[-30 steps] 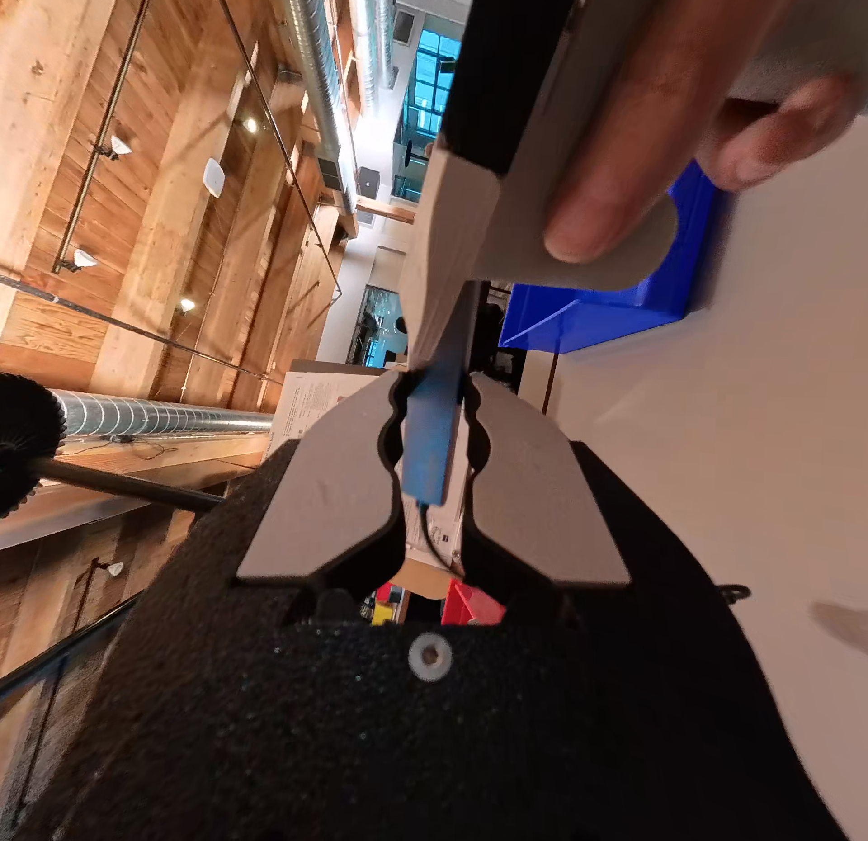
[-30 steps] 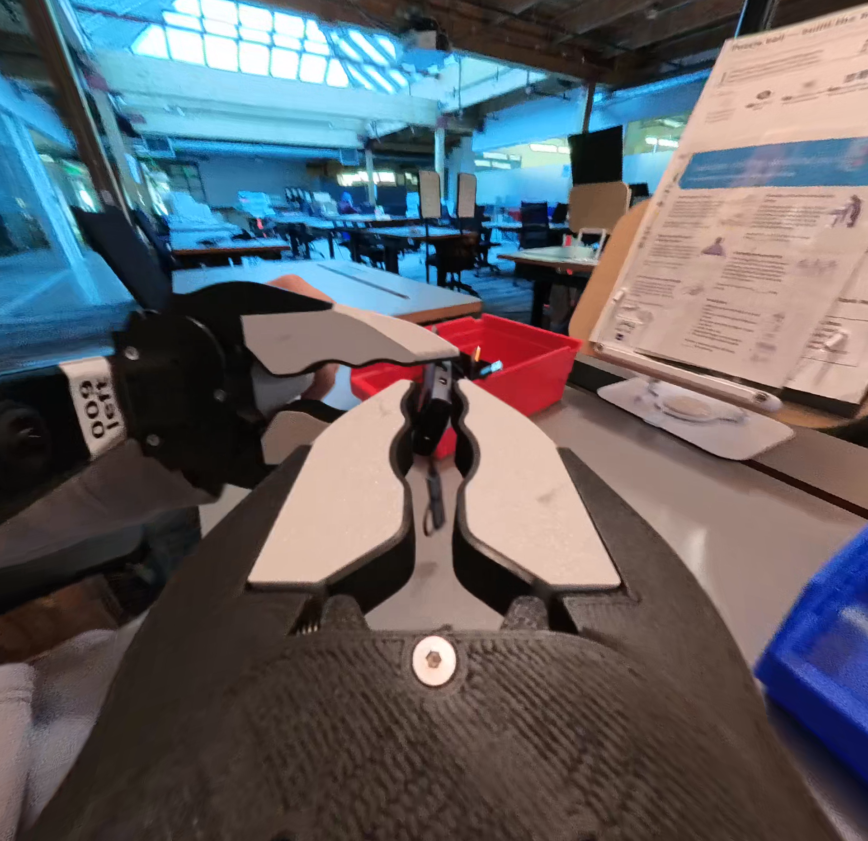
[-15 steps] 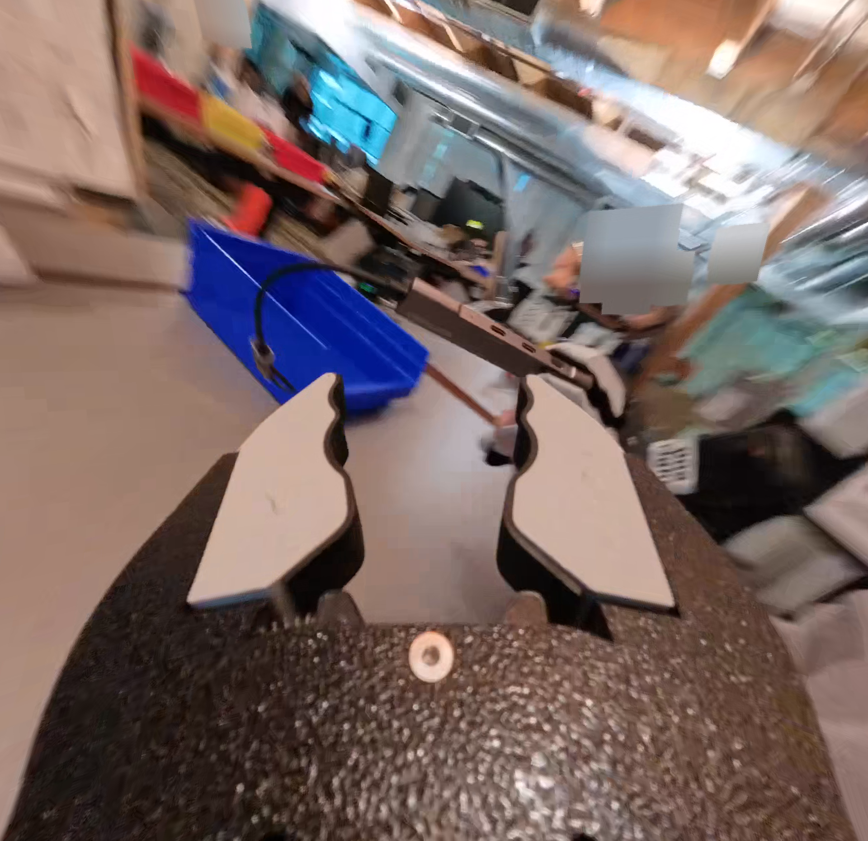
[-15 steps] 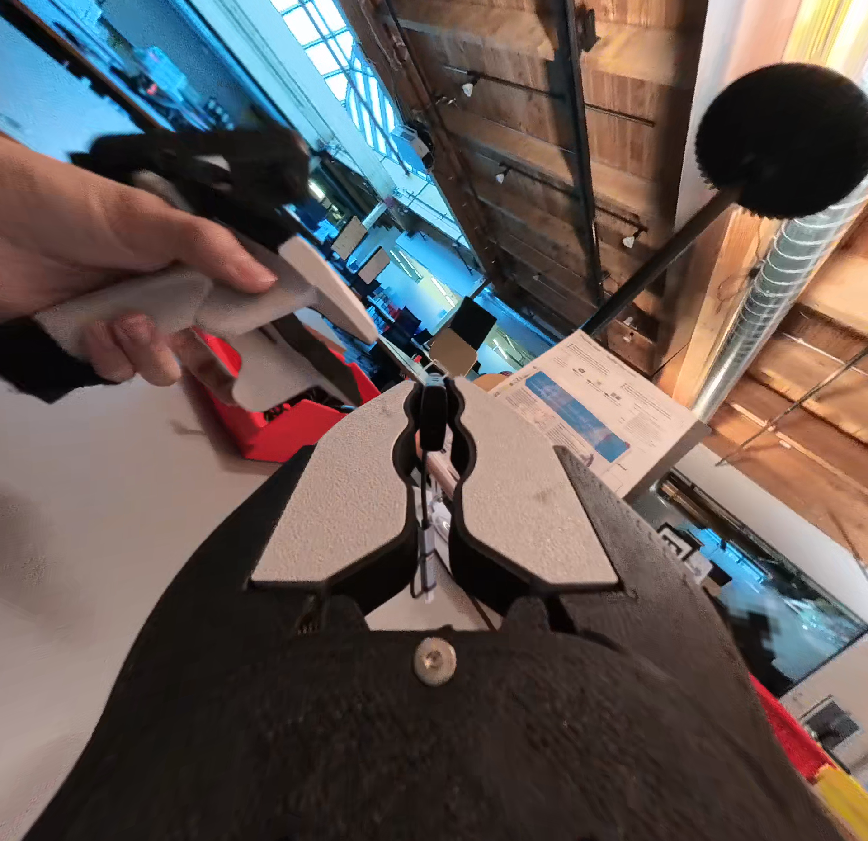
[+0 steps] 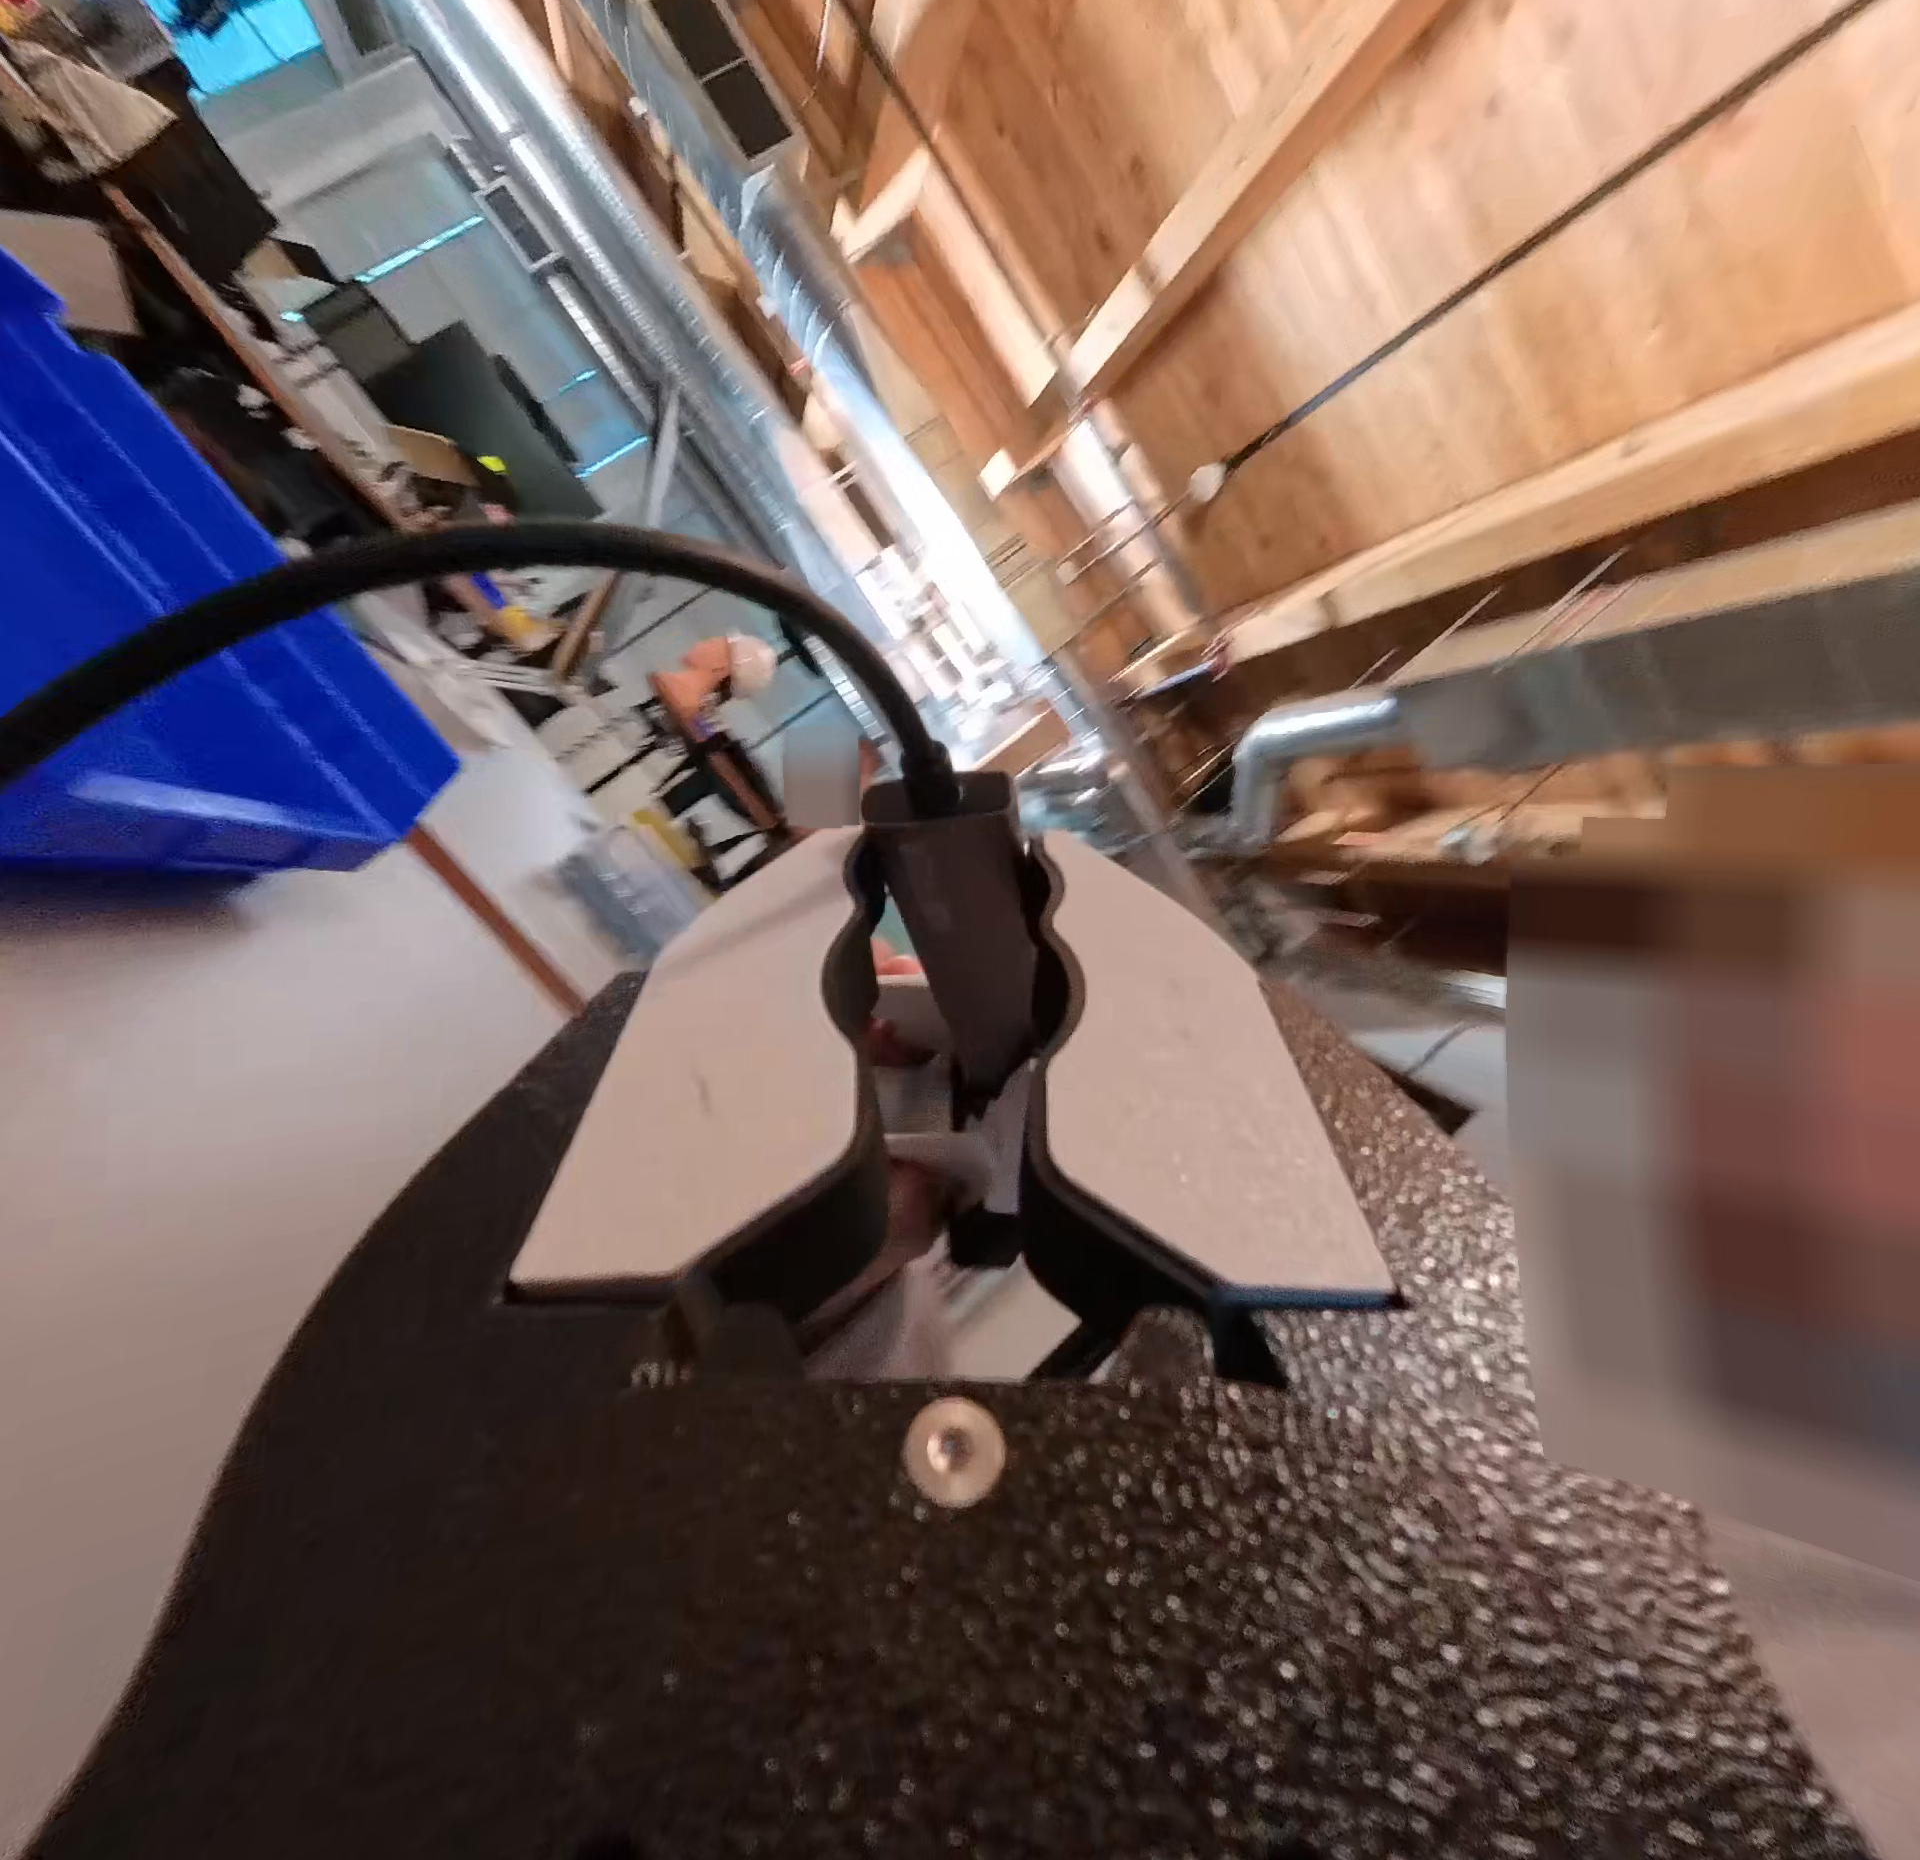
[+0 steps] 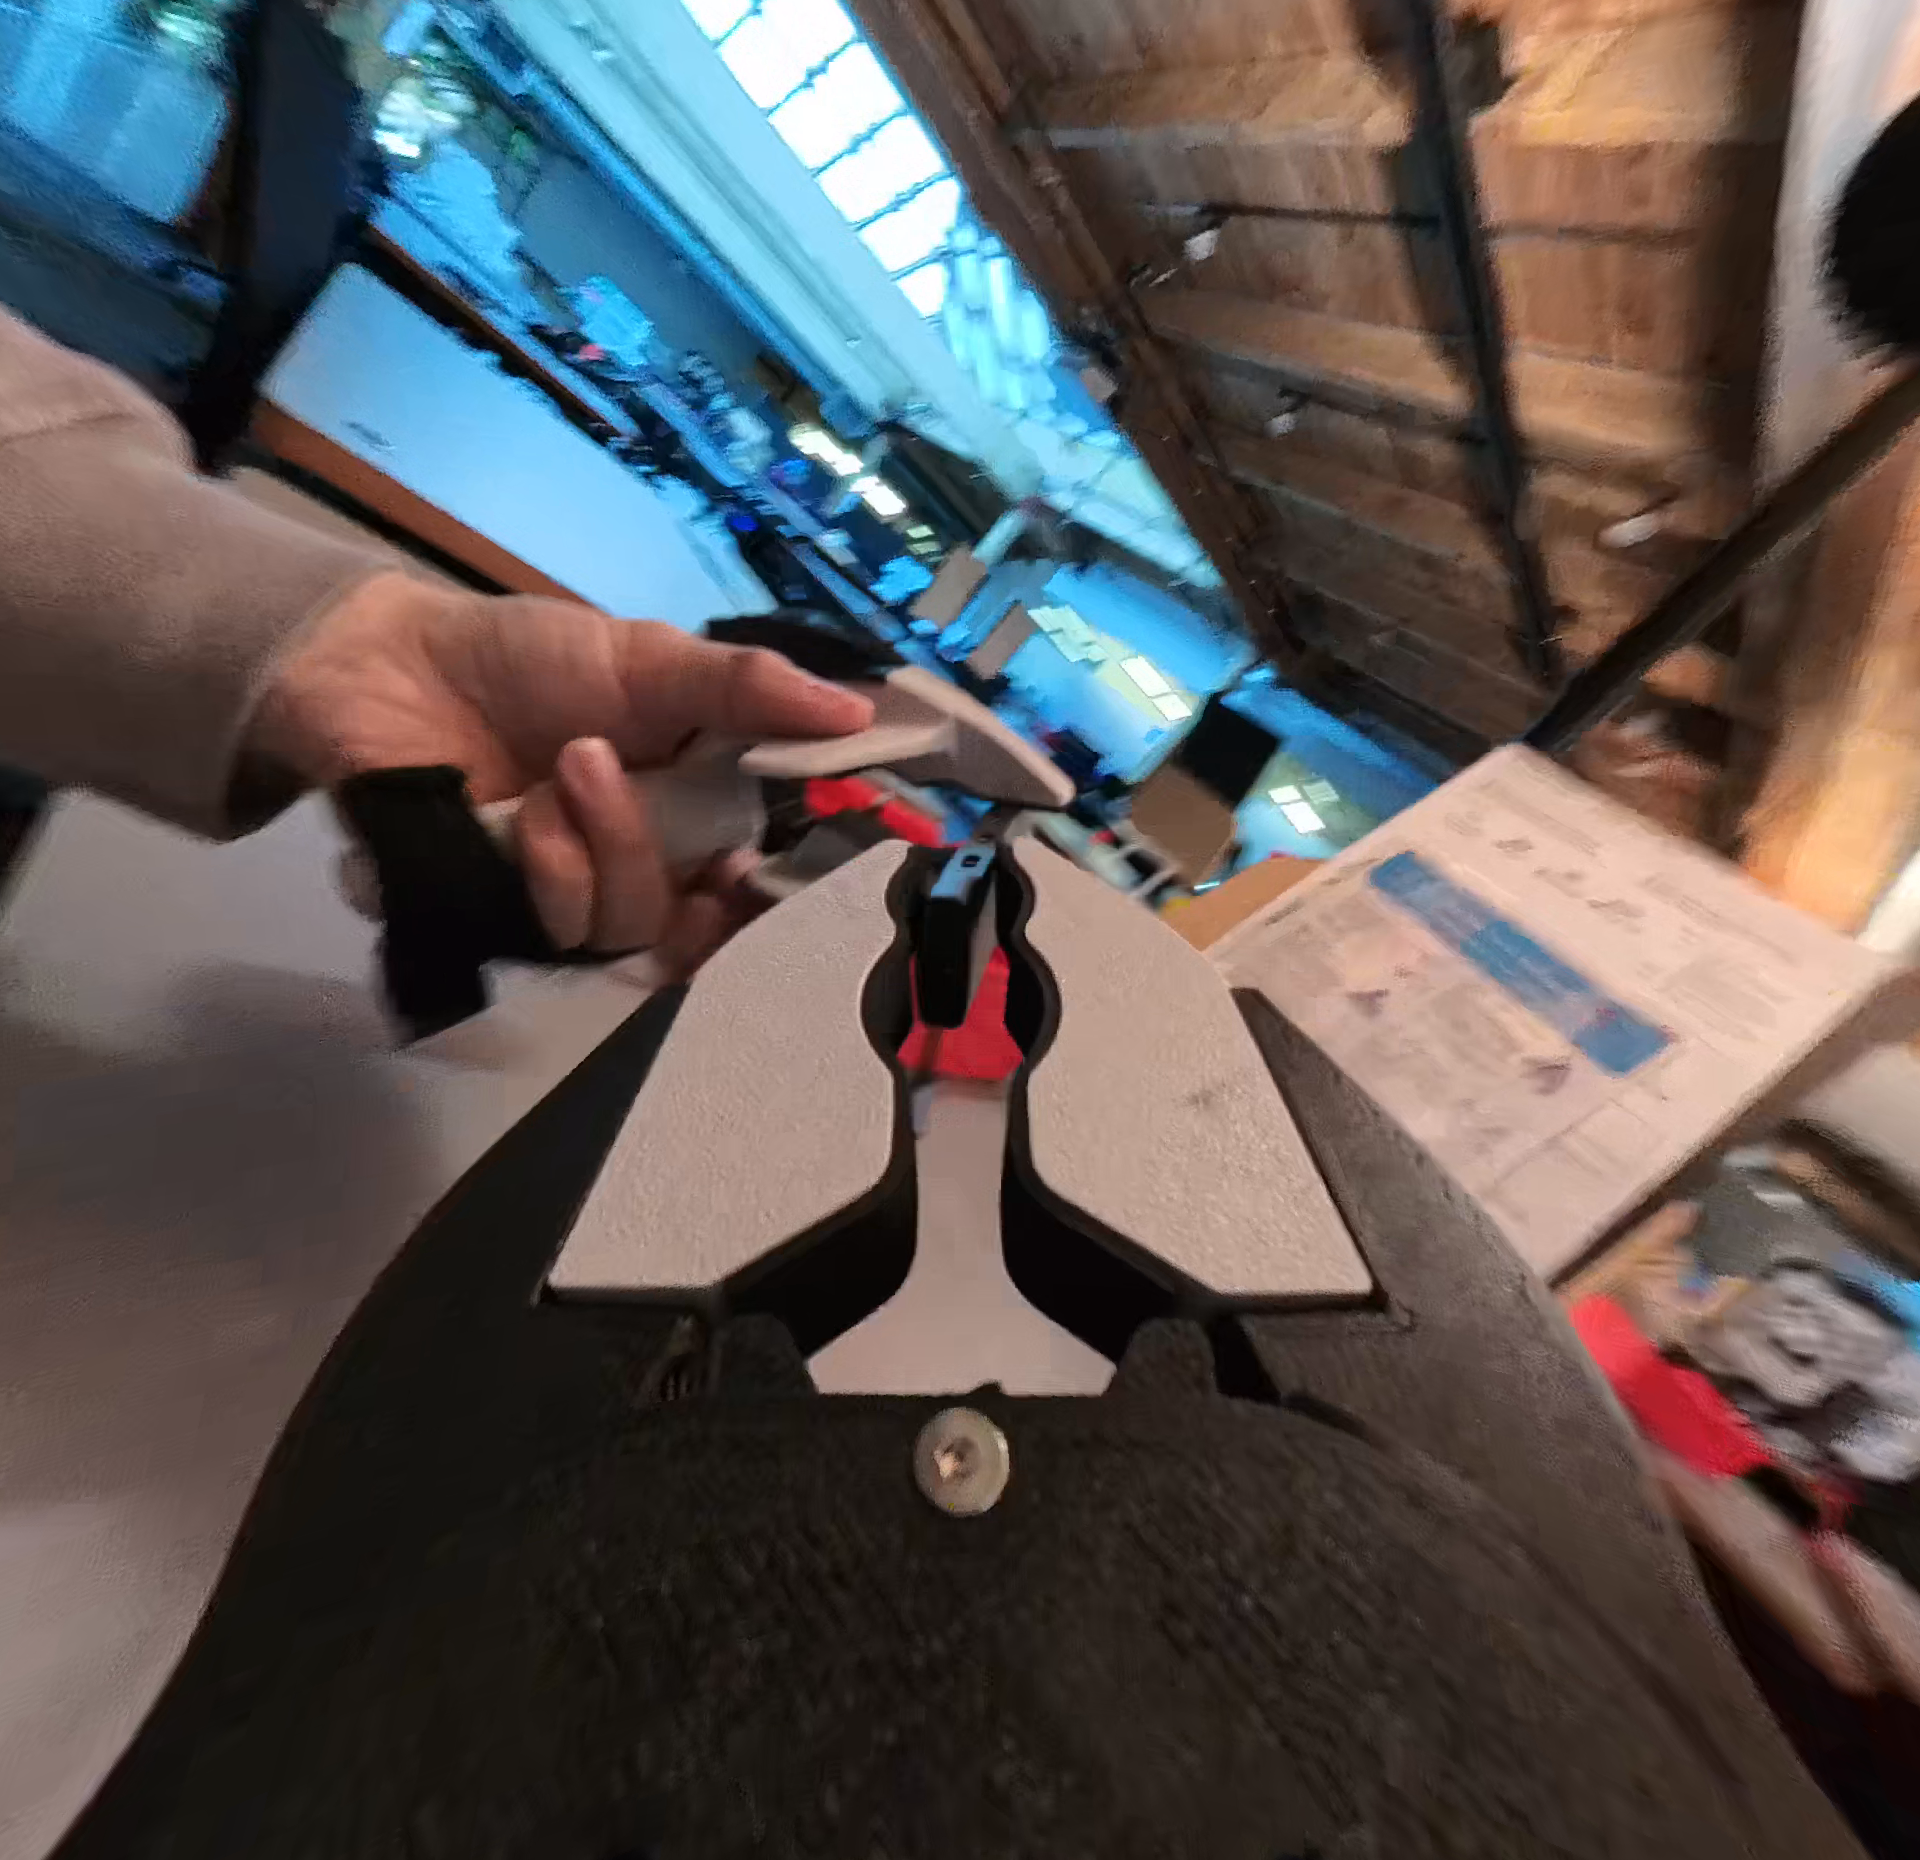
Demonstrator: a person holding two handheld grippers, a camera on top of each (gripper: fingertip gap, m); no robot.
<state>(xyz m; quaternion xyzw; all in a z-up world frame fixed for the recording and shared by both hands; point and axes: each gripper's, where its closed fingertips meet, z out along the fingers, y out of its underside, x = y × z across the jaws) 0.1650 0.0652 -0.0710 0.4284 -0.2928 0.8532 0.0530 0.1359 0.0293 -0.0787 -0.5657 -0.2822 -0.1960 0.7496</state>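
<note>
My left gripper [image 5: 956,860] is shut on a slim dark rectangular adapter [image 5: 961,937] that sticks out past the fingertips. A black cable [image 5: 520,553] comes out of the adapter's far end and arches away to the left. My right gripper [image 6: 951,860] is shut on a small black plug [image 6: 945,953], held above the table. In the right wrist view a hand [image 6: 540,688] holds the left gripper [image 6: 935,745] just ahead and left of my right fingertips, almost touching them.
A blue bin [image 5: 187,647] stands on the pale table [image 5: 208,1083] at the left. A red bin [image 6: 961,1047] shows behind my right jaws. A printed sheet on a tilted board [image 6: 1507,989] stands at the right. Wooden ceiling and ducts are above.
My left gripper was open half a second ago with the adapter ahead of it; now it is shut on the adapter. My right gripper stays shut on the plug. Both views have swung.
</note>
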